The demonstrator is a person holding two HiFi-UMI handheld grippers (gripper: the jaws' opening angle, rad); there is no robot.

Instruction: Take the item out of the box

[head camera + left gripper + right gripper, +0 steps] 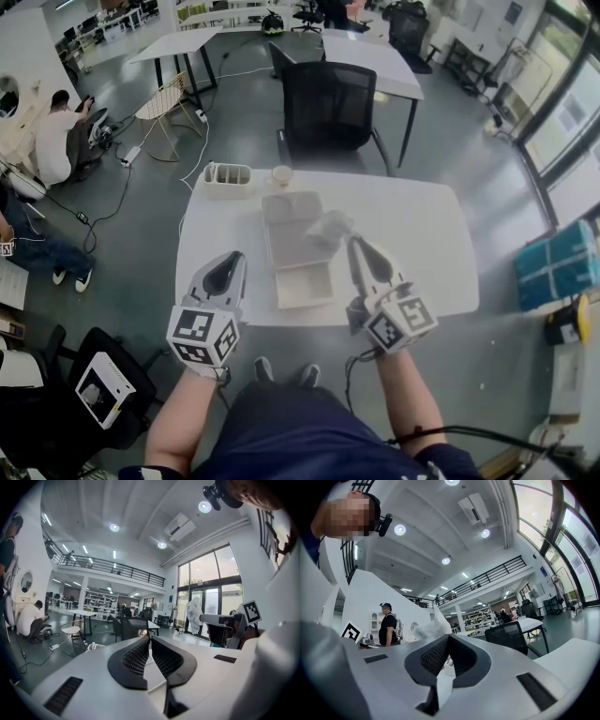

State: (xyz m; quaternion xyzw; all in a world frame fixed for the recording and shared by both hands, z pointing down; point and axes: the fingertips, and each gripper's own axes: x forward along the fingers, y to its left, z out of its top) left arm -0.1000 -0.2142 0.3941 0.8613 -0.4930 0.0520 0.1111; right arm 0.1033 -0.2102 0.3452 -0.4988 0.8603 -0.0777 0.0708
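An open white box (302, 284) lies in the middle of the white table (422, 244), its lid (289, 208) folded back on the far side. My right gripper (354, 242) is shut on a crumpled white plastic-wrapped item (331, 227) and holds it above the box's right edge. In the right gripper view the item (432, 626) sticks up past the closed jaws of that gripper (448, 638). The left gripper view shows the item (193, 613) hanging in the air. My left gripper (233, 260) hovers left of the box, and its jaws (150, 638) are shut on nothing.
A white rack (228, 178) and a small cup (282, 174) stand at the table's far edge. A black office chair (328, 103) sits behind the table. A person (54, 136) crouches on the floor at far left. A blue crate (556, 262) stands at right.
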